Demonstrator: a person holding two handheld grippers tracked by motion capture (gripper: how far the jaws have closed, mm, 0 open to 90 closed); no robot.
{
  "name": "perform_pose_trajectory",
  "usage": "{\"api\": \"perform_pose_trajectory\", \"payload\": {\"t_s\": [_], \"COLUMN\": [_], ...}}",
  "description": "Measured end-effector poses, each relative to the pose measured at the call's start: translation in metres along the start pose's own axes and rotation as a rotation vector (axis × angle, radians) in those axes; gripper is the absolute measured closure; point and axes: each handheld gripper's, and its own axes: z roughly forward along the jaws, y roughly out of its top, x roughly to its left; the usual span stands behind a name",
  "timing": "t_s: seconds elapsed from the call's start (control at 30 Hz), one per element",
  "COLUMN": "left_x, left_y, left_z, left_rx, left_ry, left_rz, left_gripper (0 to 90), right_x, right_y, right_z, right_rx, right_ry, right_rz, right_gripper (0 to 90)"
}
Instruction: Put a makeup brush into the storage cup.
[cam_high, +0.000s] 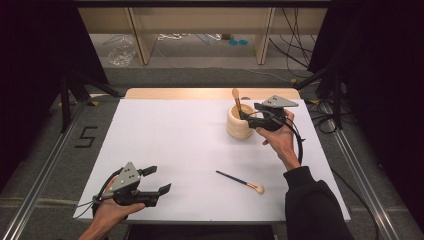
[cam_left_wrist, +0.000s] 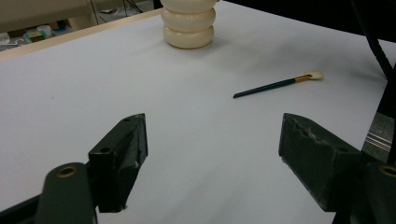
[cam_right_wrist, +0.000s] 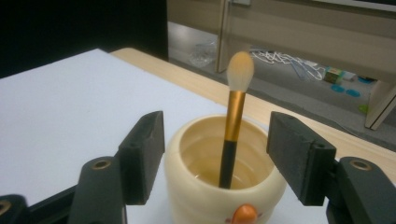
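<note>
cup (cam_high: 239, 121): sits around 1 o'clock on the mat, well in from the far edge

brush in cup (cam_right_wrist: 235, 122): bristles up, leaning on the rim, looks parked there on purpose

right gripper (cam_high: 250, 113): jaws wide apart either side of that brush, not touching it, holding nothing

left gripper (cam_high: 154, 180): open and empty too, idling at 7 o'clock

spare brush (cam_high: 242, 182): flat at 5 o'clock, loads of bare mat around it, likely next

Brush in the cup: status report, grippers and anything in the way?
Right gripper open, clear of brush, which stands in the cup. Left gripper open, empty. Second brush lies flat on table; nothing in the way.
</note>
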Motion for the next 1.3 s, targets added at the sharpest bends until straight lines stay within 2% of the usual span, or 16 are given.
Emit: {"api": "perform_pose_trajectory", "payload": {"t_s": [0.07,0.13,0.23,0.37,0.6,0.93,1.03,1.13,1.17,1.3], "left_x": [0.0,0.0,0.001,0.0,0.001,0.001,0.001,0.001,0.001,0.002], "left_y": [0.0,0.0,0.0,0.001,0.001,0.001,0.001,0.001,0.001,0.002], "left_z": [0.0,0.0,0.0,-0.001,-0.001,-0.001,-0.001,-0.001,-0.001,-0.001], "left_rx": [-0.003,-0.004,-0.012,-0.014,-0.026,-0.025,-0.026,-0.026,-0.024,-0.025], "left_ry": [-0.002,0.003,-0.001,0.005,0.005,0.001,0.0,-0.002,0.0,-0.001], "left_rz": [0.001,-0.001,-0.007,-0.005,-0.009,-0.006,-0.006,-0.006,-0.006,-0.007], "left_gripper": [23.7,23.7,23.7,23.7,23.5,23.3,23.3,23.3,23.3,23.2], "right_x": [0.004,0.008,0.012,0.018,0.03,0.039,0.04,0.04,0.042,0.043], "right_y": [-0.001,-0.002,-0.003,-0.002,-0.006,-0.008,-0.009,-0.011,-0.012,-0.016], "right_z": [-0.004,-0.009,-0.015,-0.025,-0.034,-0.045,-0.05,-0.053,-0.055,-0.059], "right_rx": [-0.01,0.003,0.014,-0.025,-0.006,-0.012,0.008,0.001,0.019,0.024], "right_ry": [0.005,0.019,0.039,0.052,0.098,0.115,0.114,0.112,0.12,0.134], "right_rz": [-0.007,-0.013,0.002,0.009,-0.006,-0.016,-0.025,-0.039,-0.03,-0.046], "right_gripper": [36.2,35.3,33.3,32.6,29.3,27.6,27.0,26.7,26.7,26.8]}}
